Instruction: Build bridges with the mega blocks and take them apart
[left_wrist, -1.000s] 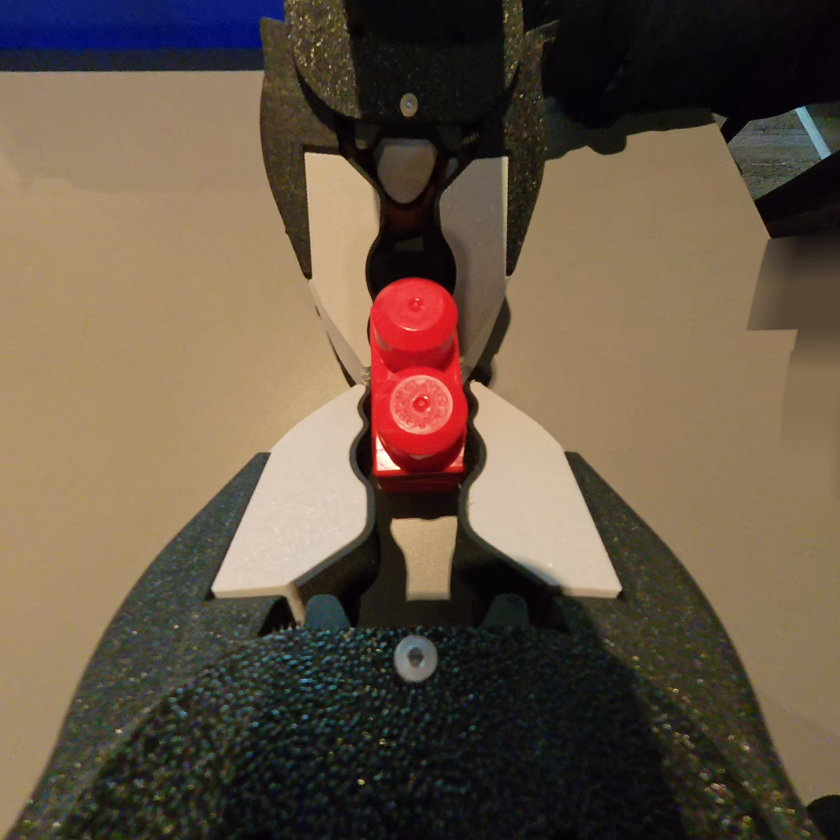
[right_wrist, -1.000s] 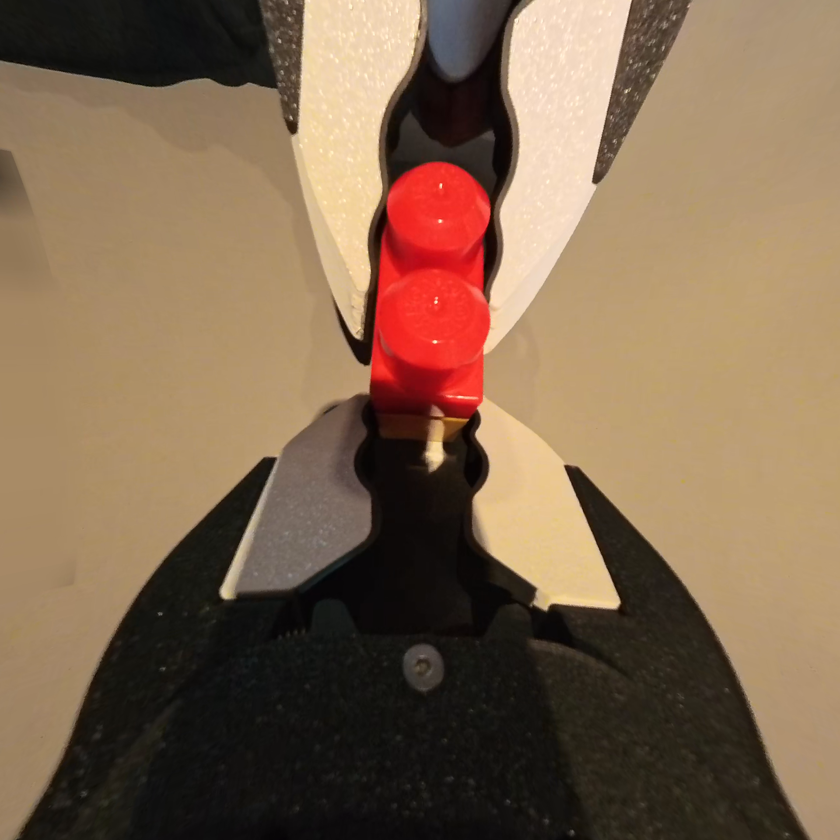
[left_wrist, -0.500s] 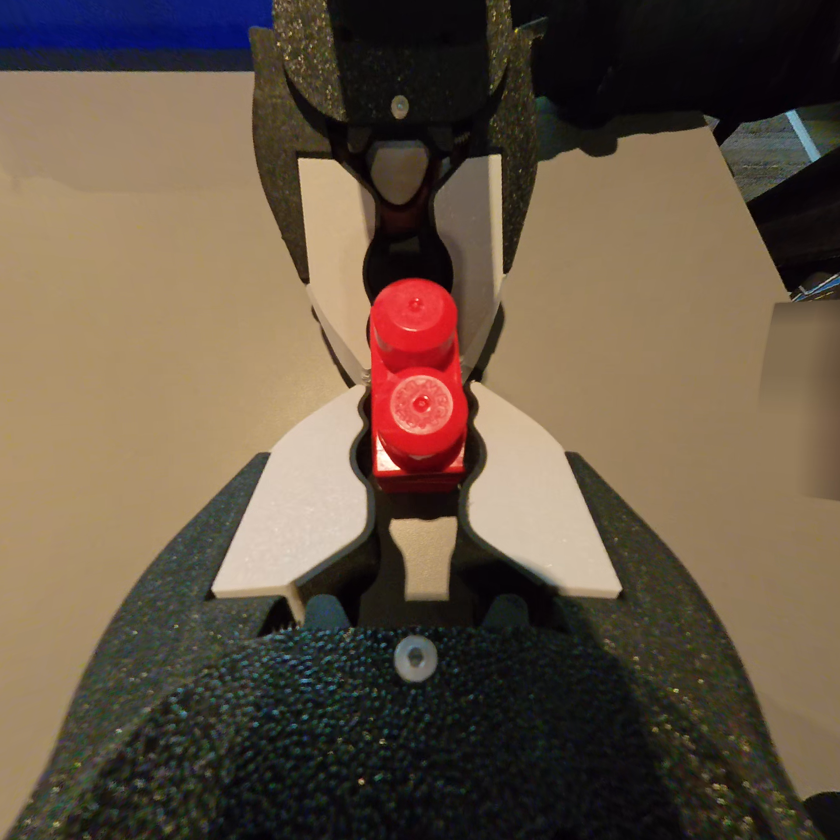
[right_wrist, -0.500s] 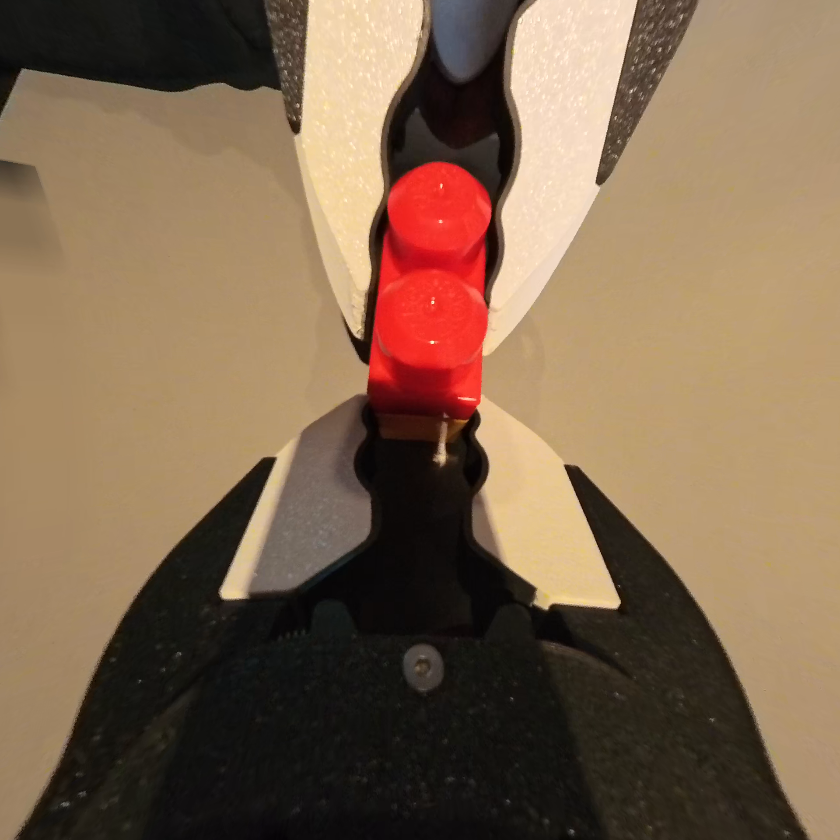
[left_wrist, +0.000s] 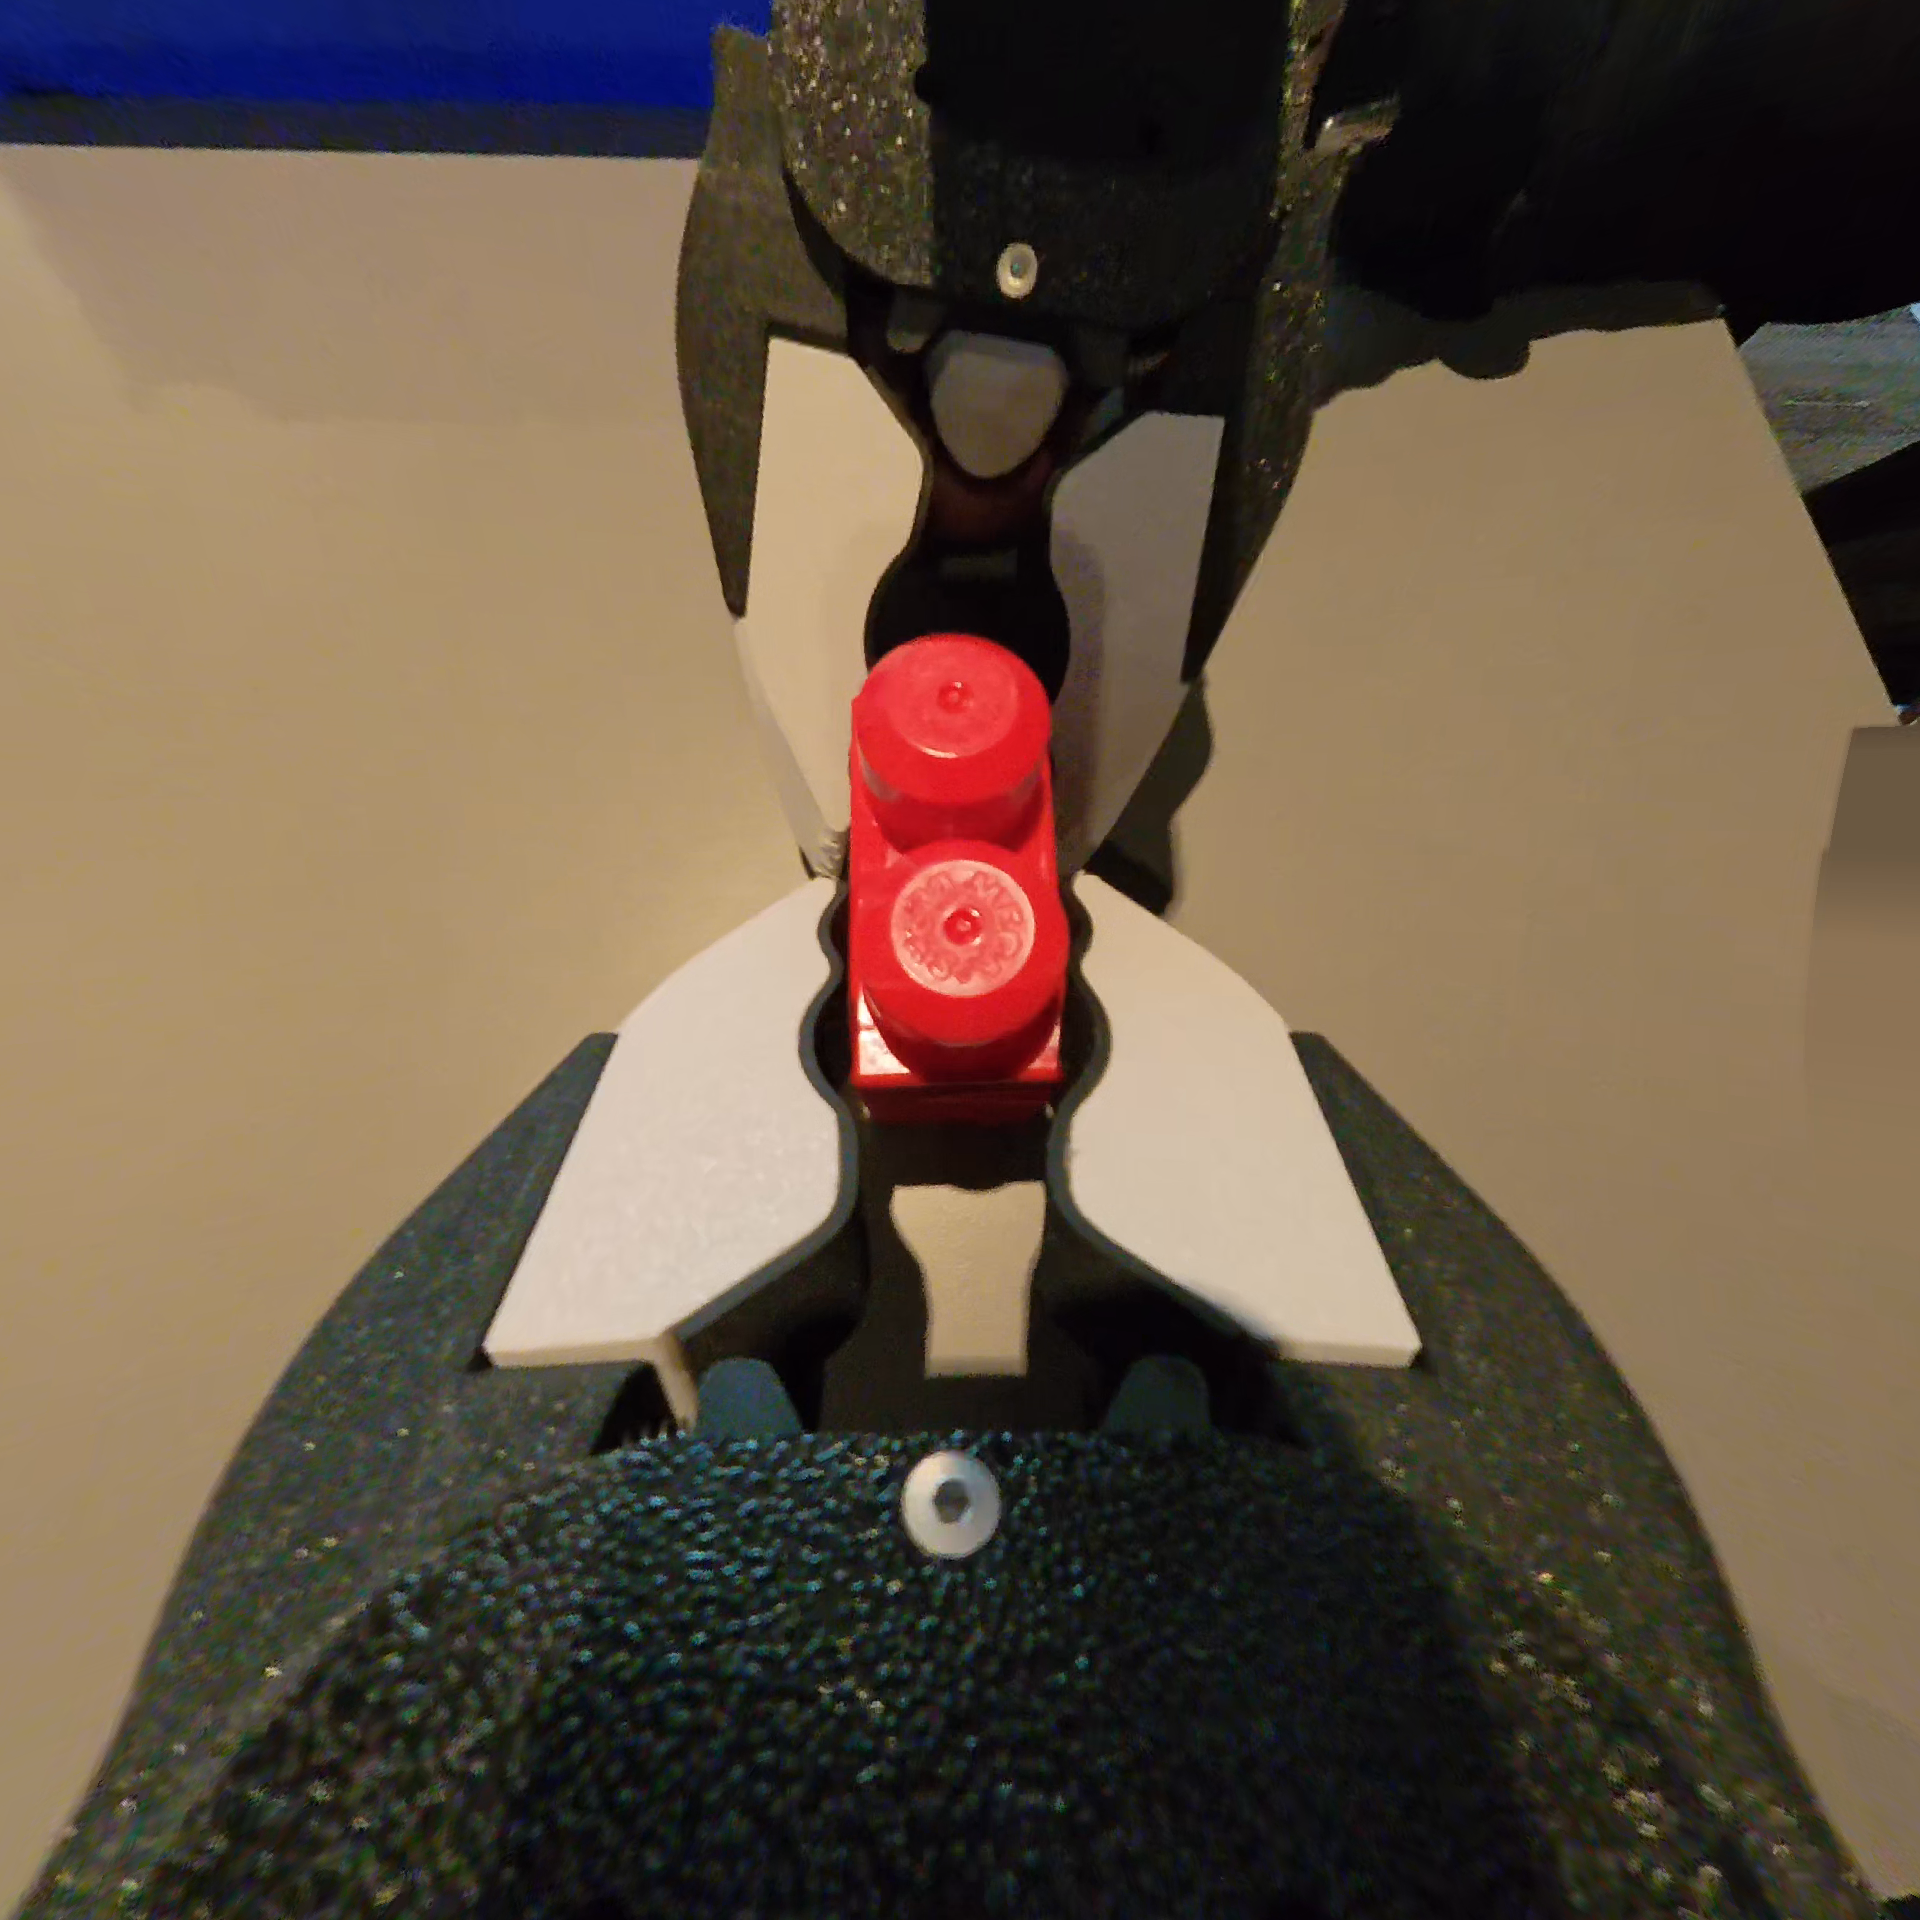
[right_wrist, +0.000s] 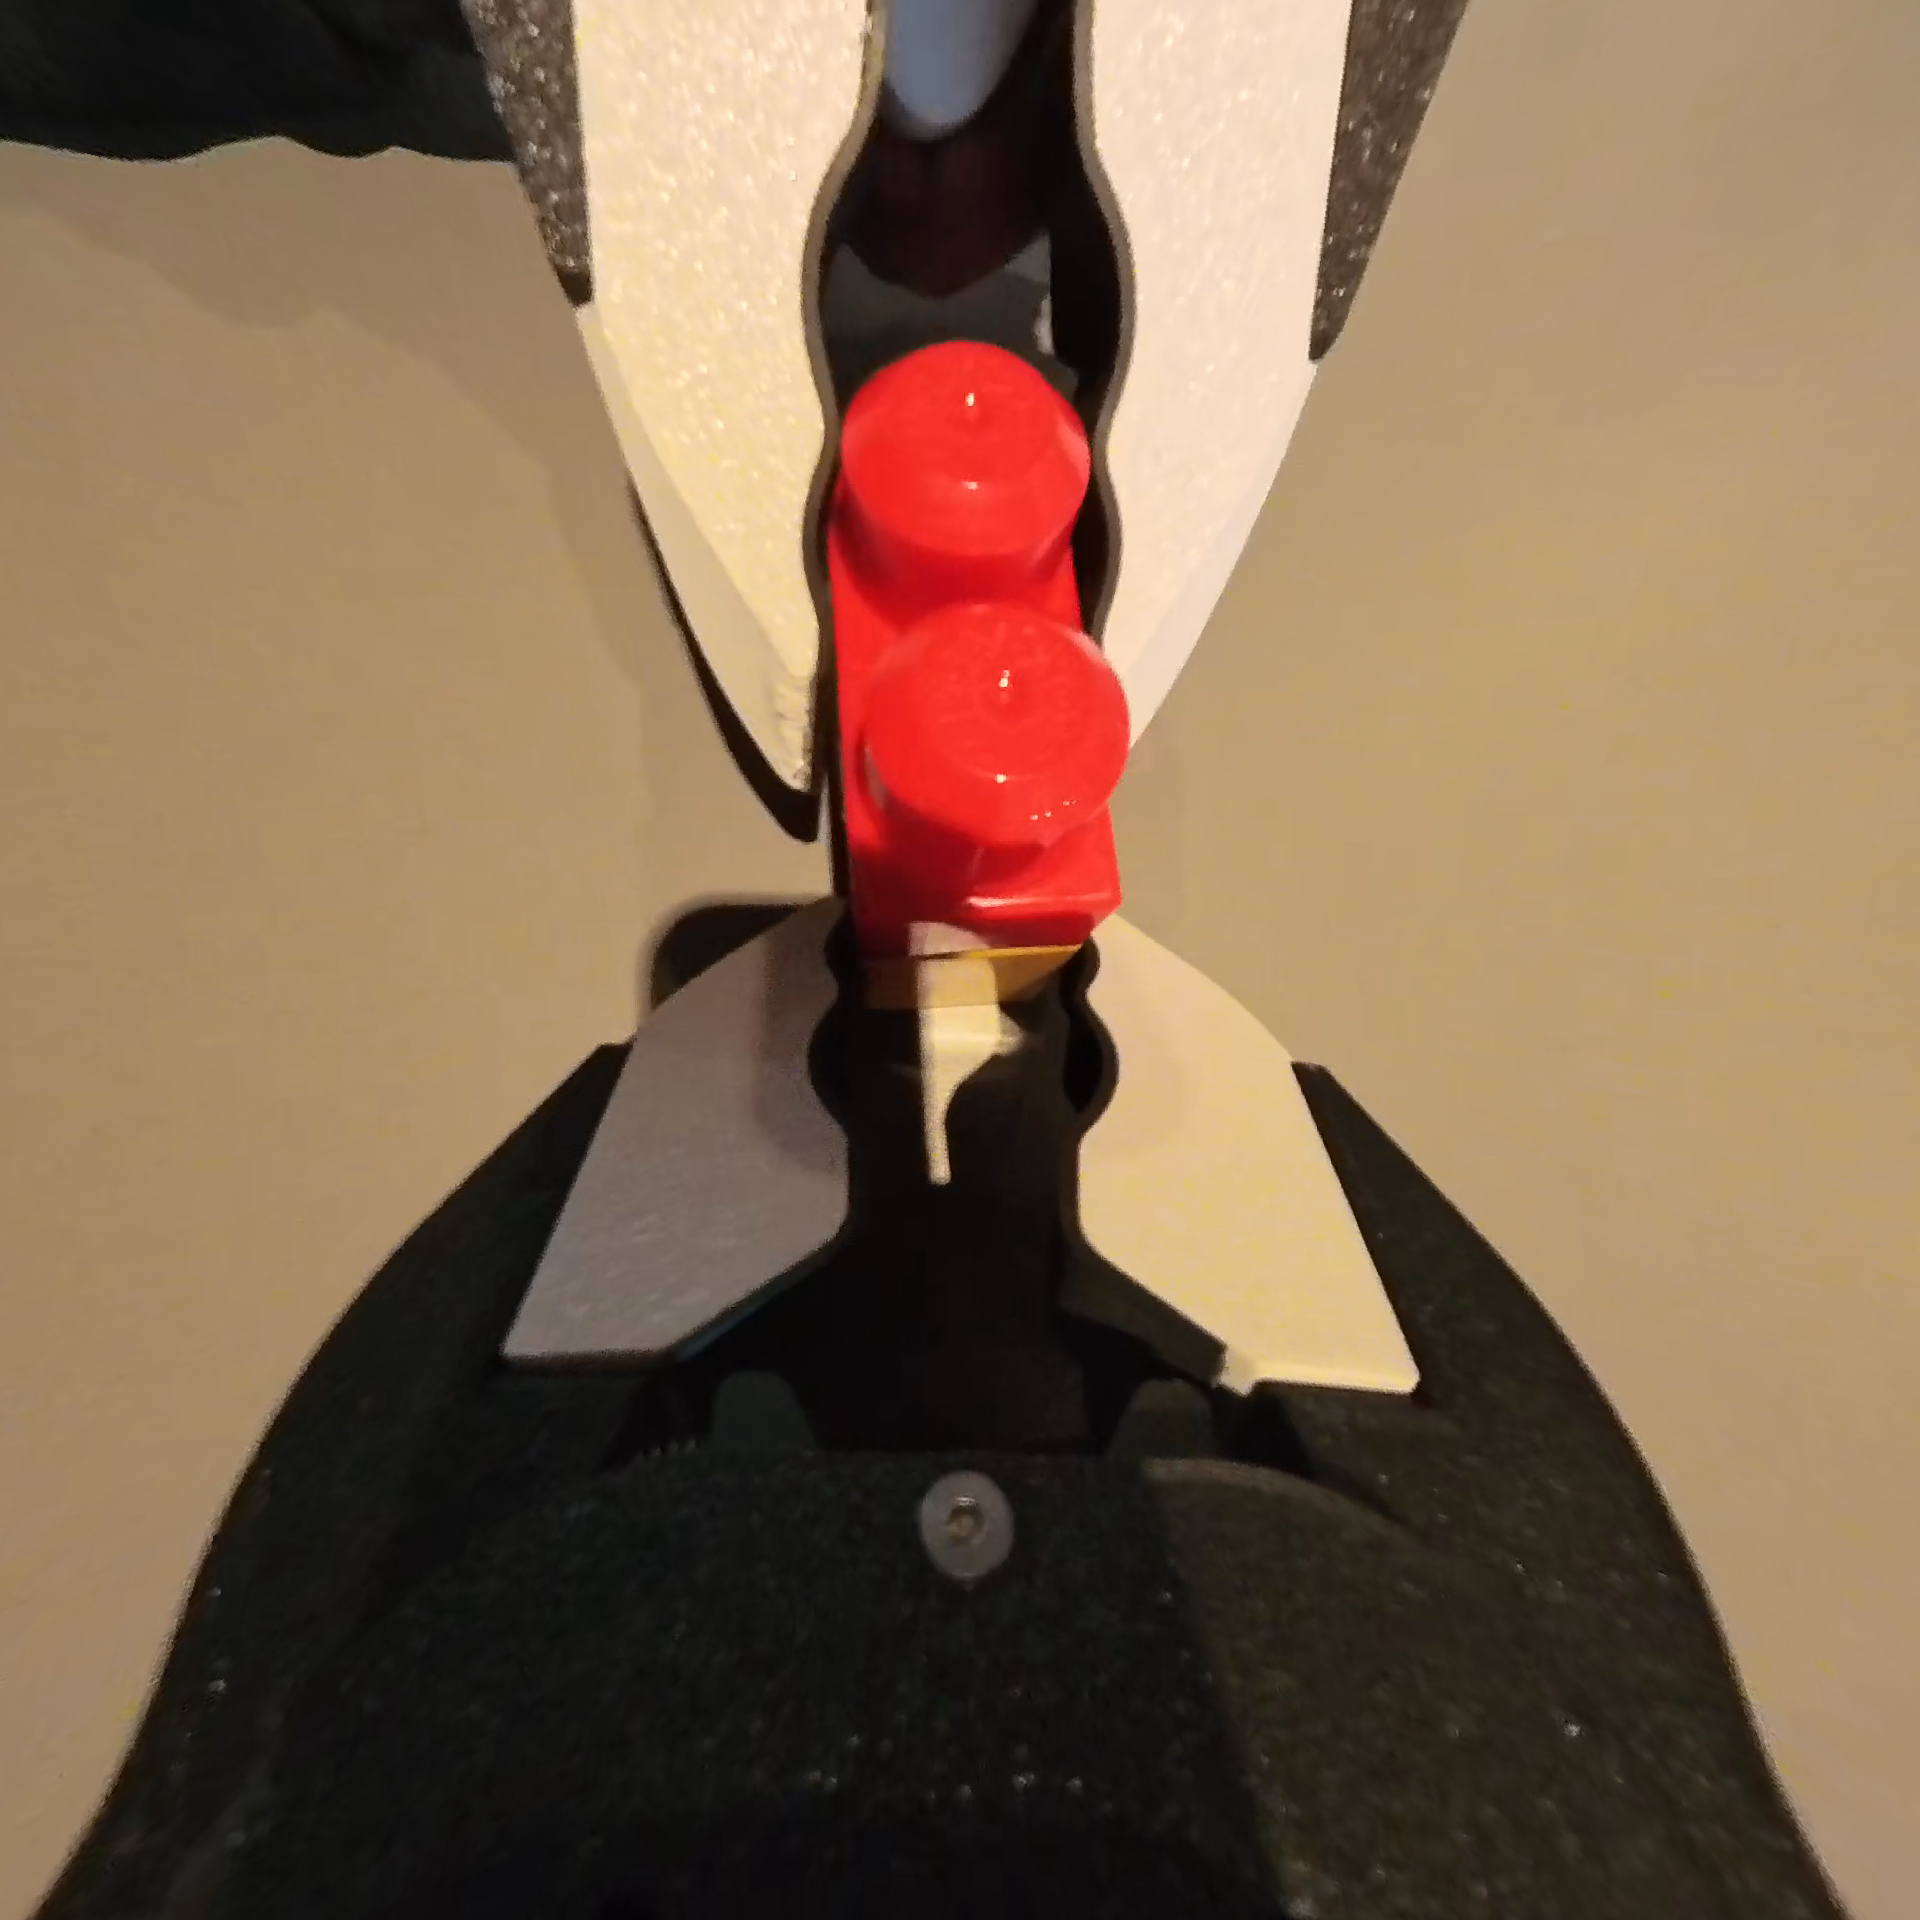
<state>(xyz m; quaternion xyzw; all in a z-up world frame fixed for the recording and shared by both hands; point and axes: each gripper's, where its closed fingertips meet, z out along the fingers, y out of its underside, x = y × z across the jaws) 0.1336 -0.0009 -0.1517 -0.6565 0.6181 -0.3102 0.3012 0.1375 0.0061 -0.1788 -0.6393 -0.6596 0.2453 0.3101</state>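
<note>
A red two-stud block (left_wrist: 951, 800) is held between the two grippers, which face each other tip to tip over a tan table (left_wrist: 364, 727). My left gripper (left_wrist: 956, 899) is shut on its near end. In the right wrist view the red block (right_wrist: 966, 582) tilts, its near end raised off a yellow block (right_wrist: 1029, 966) beneath it. My right gripper (right_wrist: 966, 935) is shut on the yellow block, which is mostly hidden. The left gripper (right_wrist: 971, 743) shows at the top of that view. The right gripper (left_wrist: 956, 857) shows at the top of the left wrist view.
A blue strip (left_wrist: 312, 52) runs behind the table's far edge. The table's right edge drops to a dark floor (left_wrist: 1849, 436). A person's dark sleeve (left_wrist: 1610, 156) is behind the right gripper, and another (right_wrist: 208, 73) behind the left one. The tips of both grippers are at nearly the same place.
In the right wrist view the red block has tilted, and its near end has lifted off the yellow block. The right gripper has shifted slightly to the right in the left wrist view. Both grips are unchanged.
</note>
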